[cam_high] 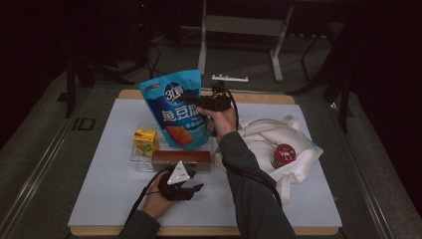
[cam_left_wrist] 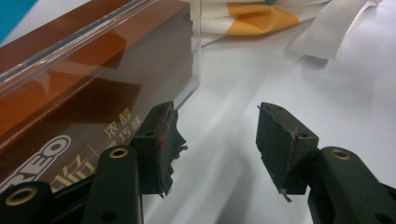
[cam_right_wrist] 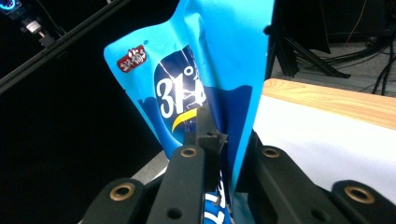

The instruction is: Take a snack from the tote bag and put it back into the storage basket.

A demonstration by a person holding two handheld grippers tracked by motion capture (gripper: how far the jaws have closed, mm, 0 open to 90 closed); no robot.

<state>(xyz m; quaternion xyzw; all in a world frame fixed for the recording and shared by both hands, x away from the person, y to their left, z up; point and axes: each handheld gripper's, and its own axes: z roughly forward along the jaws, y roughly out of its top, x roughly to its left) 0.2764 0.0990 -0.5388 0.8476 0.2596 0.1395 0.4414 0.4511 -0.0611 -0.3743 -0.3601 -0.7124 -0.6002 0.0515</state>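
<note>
Right gripper (cam_high: pixel 199 99) fingers clamped on the blue pouch (cam_high: pixel 175 109), upright mid-tabletop toward the far edge — juice carton (cam_high: pixel 145 141) and brown box (cam_high: pixel 180 159) before it, cloth bag (cam_high: pixel 278 144) rightward; left gripper (cam_high: pixel 191 188) fingers apart. White tabletop (cam_high: pixel 99 199), dark room.

You have two grippers in play: the left gripper (cam_high: pixel 191 188) near the desk's front edge and the right gripper (cam_high: pixel 196 101) farther back, each with two jaws. On the desk (cam_high: pixel 114 199) you can count one blue pouch (cam_high: pixel 175 112), one yellow carton (cam_high: pixel 145 141), one brown box (cam_high: pixel 180 159), one clear tray (cam_high: pixel 135 160) under the carton and box, one white tote bag (cam_high: pixel 278 144) and one red-topped can (cam_high: pixel 283 155) lying on that bag. That gives you six things on the desk, one of each kind, with no kind repeated.
</note>
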